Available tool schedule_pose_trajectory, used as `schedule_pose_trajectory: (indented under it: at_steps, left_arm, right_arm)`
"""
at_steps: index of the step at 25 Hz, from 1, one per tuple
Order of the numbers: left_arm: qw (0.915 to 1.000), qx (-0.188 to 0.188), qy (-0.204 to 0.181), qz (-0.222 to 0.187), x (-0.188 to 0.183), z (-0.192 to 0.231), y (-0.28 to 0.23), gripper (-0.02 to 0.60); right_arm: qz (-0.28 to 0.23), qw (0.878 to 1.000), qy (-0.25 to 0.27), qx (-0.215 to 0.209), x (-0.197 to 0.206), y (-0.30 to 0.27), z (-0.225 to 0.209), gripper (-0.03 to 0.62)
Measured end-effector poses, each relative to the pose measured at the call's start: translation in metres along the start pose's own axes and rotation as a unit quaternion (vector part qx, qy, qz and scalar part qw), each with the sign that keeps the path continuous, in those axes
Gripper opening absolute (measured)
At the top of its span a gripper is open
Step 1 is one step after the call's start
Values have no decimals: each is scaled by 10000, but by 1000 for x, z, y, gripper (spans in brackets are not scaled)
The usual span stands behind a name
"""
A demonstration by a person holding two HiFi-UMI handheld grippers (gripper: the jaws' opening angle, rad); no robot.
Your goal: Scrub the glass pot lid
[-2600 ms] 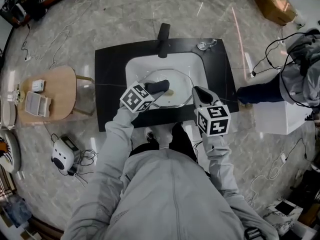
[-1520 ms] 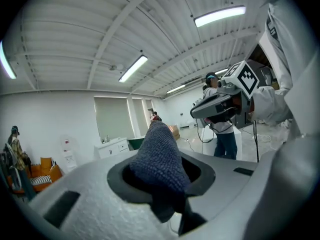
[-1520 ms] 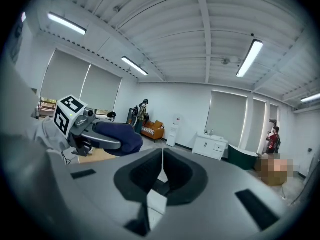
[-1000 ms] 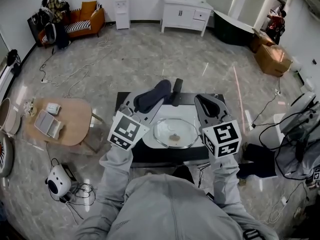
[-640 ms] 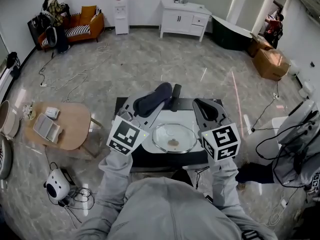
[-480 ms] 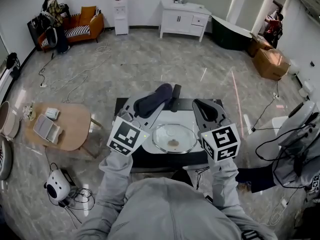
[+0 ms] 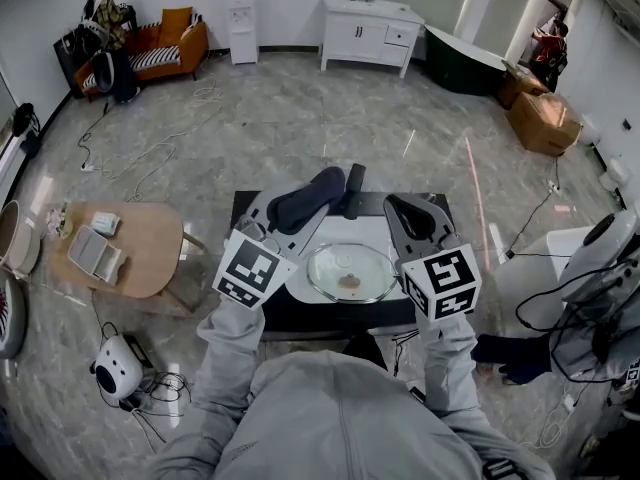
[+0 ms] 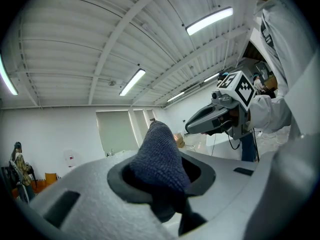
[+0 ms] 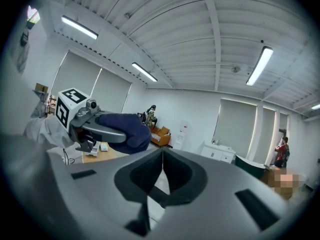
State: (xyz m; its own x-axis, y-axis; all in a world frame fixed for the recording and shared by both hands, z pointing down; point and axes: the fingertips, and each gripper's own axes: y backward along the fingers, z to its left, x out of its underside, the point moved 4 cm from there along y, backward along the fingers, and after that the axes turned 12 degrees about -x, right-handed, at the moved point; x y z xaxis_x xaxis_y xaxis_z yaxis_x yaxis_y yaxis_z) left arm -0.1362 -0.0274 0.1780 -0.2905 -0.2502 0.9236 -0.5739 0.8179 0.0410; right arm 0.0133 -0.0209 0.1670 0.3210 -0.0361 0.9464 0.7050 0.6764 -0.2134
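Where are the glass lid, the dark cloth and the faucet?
glass lid (image 7: 328,264), head view, clear glass left of centre.
dark cloth (image 8: 159,156), left gripper view, middle of the knit fabric.
faucet (image 7: 355,180), head view, its black upper end.

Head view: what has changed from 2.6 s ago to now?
Both grippers have lifted off the glass pot lid and now hover above the sink. Before, the left gripper pressed its dark blue cloth on the lid, and the right gripper sat at its right rim. The camera also tilted up. Unchanged: the lid lies in the sink, and the left gripper still clamps the cloth.
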Motion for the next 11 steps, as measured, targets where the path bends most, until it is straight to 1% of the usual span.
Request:
schedule_pose_trajectory:
  at_steps: [11]
  left_arm:
    - [10000,4,49,16,5,7,2,120]
  right_arm:
    - [22,10000,-1,-68,1,-12,3,29]
